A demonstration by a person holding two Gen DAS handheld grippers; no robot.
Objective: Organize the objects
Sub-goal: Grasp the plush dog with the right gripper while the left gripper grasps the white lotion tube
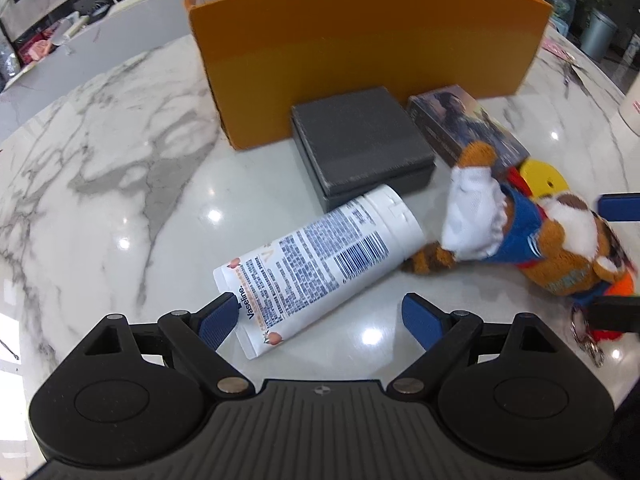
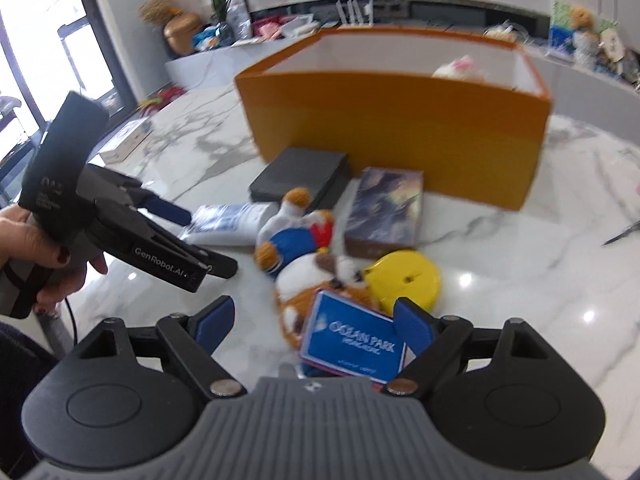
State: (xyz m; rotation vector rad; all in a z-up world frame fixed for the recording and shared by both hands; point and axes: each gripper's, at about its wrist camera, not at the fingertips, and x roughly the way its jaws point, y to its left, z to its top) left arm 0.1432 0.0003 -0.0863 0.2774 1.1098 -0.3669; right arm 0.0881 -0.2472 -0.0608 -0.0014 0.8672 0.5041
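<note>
a glossy white marble bench [image 1: 120, 152] carries an open orange box [image 1: 360, 40]; in front of it lie a grey box [image 1: 360, 144], a picture-printed box [image 2: 384, 208], a lotion tube [image 1: 320, 264], a plush toy [image 1: 520, 232] and a yellow disc [image 2: 408, 276].

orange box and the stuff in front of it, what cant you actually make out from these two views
- Orange box contents: its front wall hides the inside in both views; only a pale plush top peeks out.
- Plush toy: lower body hidden behind its blue tag in the right wrist view.
- Vaseline tube: small print unreadable in the left wrist view.
- Yellow disc: mostly covered by the plush in the left wrist view.
</note>
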